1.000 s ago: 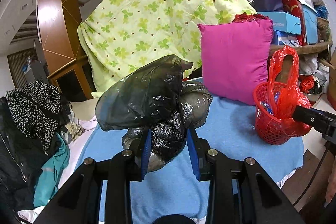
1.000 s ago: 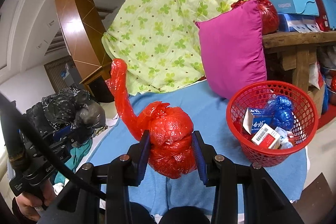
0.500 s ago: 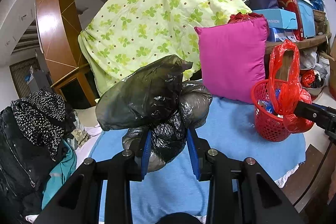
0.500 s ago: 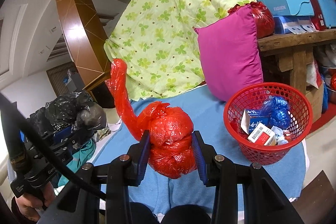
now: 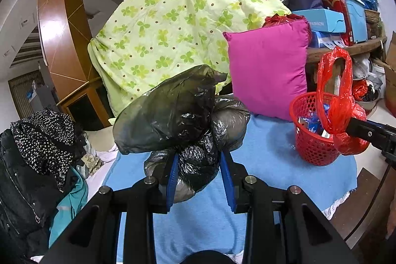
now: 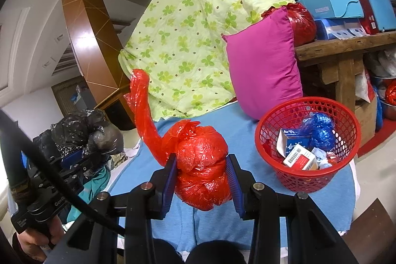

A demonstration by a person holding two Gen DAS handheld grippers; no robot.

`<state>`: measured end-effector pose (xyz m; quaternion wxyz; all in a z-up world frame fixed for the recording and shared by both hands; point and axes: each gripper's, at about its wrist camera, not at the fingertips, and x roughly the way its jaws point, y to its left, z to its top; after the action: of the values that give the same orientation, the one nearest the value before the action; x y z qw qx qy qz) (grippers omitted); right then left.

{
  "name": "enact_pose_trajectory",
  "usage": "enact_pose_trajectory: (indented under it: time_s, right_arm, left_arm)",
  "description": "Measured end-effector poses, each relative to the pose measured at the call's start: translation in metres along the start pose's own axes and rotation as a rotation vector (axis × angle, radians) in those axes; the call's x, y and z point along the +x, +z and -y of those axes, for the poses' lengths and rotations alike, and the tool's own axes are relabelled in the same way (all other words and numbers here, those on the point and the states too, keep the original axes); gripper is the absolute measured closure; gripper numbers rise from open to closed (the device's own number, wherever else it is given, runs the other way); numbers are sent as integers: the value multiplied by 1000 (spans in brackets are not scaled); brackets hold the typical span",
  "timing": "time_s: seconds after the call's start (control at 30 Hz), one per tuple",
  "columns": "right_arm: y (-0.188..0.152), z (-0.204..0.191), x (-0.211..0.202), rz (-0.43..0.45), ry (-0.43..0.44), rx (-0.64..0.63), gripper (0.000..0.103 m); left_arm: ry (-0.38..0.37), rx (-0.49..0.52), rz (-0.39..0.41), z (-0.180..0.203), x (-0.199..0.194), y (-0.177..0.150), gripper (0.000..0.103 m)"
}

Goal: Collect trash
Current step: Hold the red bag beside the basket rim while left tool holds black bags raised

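Plainly, the red bag sat low in the centre of the right wrist view, pinched between the fingers of the right gripper, its twisted tail rising toward the upper left. The black bag filled the middle of the left wrist view, its crumpled lower part squeezed between the fingers of the left gripper. Both bundles hung over the blue cloth without resting on it.

The red basket stood at the right of the right view, on the same cloth, already holding cartons and a blue wad. A pink pillow leaned just behind it, against a green quilt.

The step in hand was probably carrying the bags to the basket. Done well, the red bag should go first, being nearer: bring it over the open rim before loosening the grip, and mind the tail, which could catch on the rim. The basket looked light and could tip under a sideways push, so lower straight down.
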<state>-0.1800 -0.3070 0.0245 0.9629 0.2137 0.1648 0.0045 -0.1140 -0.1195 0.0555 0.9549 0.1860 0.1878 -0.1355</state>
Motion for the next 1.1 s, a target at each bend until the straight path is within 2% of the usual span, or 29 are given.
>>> enact_pose_trajectory:
  time_s: [1.1]
  right_arm:
    - [-8, 12, -10, 1, -25, 36, 61]
  left_arm:
    - [-51, 24, -29, 12, 4, -5, 68]
